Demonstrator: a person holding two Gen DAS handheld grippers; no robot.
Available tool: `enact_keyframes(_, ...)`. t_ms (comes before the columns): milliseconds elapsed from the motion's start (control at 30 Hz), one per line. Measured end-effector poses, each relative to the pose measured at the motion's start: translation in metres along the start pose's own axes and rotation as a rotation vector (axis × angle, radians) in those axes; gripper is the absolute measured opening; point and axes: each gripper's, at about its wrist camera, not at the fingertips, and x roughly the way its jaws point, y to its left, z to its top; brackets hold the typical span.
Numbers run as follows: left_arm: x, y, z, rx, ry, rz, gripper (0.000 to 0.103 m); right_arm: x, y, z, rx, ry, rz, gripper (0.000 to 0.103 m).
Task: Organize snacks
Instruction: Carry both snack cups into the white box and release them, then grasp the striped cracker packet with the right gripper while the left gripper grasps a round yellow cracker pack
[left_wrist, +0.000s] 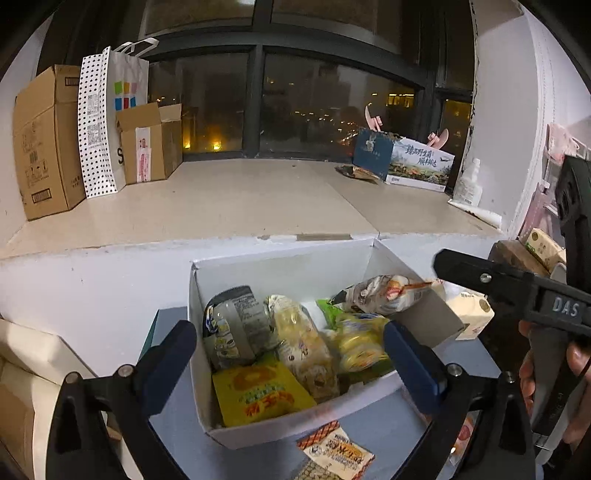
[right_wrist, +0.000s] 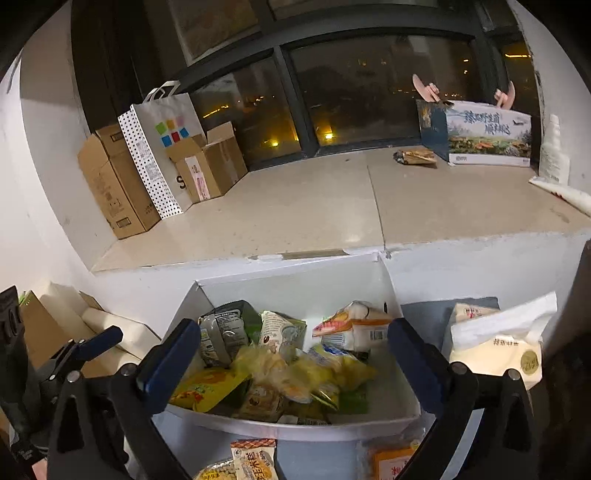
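STATUS: partly done | white box (right_wrist: 369, 417) holds most snacks | loose packets (right_wrist: 255, 461) lie on your surface (left_wrist: 258, 454) before it | left gripper (left_wrist: 291, 354), right gripper (right_wrist: 295, 354): fingers spread, empty

left wrist: we look forward and down from close above the white box (left_wrist: 280, 269) | right wrist: the same, from its right | shared: box, window ledge (right_wrist: 295, 206)
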Motion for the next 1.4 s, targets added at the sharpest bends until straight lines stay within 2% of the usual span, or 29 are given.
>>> enact_keyframes(133,-0.010,-0.004,-0.005,0.014,0.012,-0.002,0.103,-0.011,-0.008,-0.014,0.029,-0.011,0.026,0.103)
enact_keyframes(300,-0.040,-0.008,-0.022,0.026,0.005,-0.033,0.103,-0.038,-0.009,-0.040,0.007,-0.029,0.049,0.103)
enact_keyframes(467,-0.076,-0.014,-0.065,0.040,0.013,-0.085,0.103,-0.072,-0.007,-0.087,-0.012,-0.018,0.085,0.103)
enact_keyframes(667,-0.115,-0.016,-0.133,0.048,0.031,-0.122,0.103,-0.082,0.002,-0.159,-0.054,0.071,0.133,0.103)
enact_keyframes(800,-0.137,-0.010,-0.178,0.013,0.042,-0.098,0.103,-0.066,0.010,-0.192,-0.058,0.135,0.150,0.103)
enact_keyframes(967,-0.149,0.001,-0.215,-0.028,0.088,-0.086,0.103,-0.037,0.026,-0.200,-0.085,0.196,0.167,0.103)
enact_keyframes(1100,-0.150,0.010,-0.231,-0.097,0.111,-0.103,0.103,-0.002,0.046,-0.190,-0.137,0.243,0.145,0.103)
enact_keyframes(1367,-0.141,0.010,-0.239,-0.094,0.146,-0.105,0.103,0.071,0.058,-0.171,-0.180,0.353,0.046,0.103)
enact_keyframes(1400,-0.140,0.011,-0.240,-0.098,0.148,-0.103,0.103,0.075,0.057,-0.171,-0.181,0.359,0.023,0.098)
